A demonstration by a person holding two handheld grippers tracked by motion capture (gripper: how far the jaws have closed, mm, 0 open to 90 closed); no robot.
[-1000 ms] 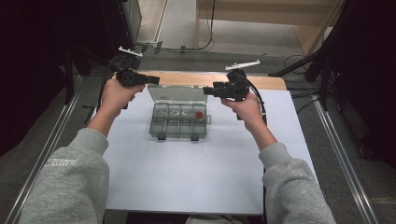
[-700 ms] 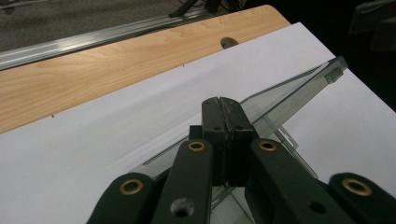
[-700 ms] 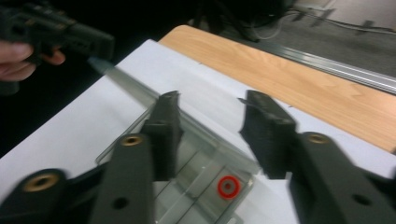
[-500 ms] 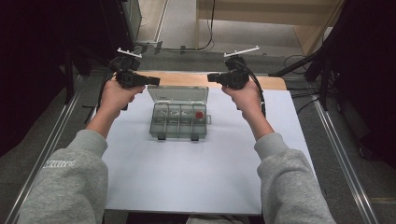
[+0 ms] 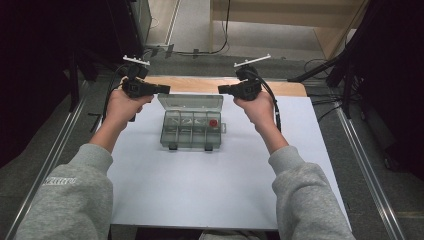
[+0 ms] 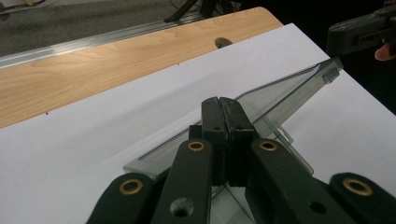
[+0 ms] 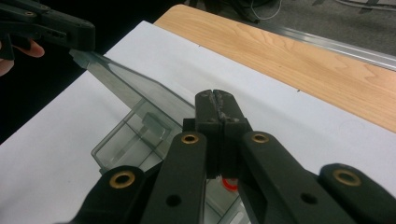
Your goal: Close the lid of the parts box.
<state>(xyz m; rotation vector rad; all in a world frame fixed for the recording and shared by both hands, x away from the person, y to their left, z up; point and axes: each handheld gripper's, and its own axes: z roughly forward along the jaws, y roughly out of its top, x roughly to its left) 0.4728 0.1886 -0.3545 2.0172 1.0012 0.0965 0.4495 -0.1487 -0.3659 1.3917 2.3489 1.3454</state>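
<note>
Clear box (image 5: 191, 129) open on white counter (image 5: 200, 190), left tongs (image 5: 162, 89) shut empty beside raised lid (image 5: 190, 101), right tongs (image 5: 223, 89) just closed, empty.

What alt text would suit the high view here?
A person's two hands hold the left claw and right claw, both shut, above the raised lid of a clear compartment box on a white table. One compartment holds a small red item.
</note>
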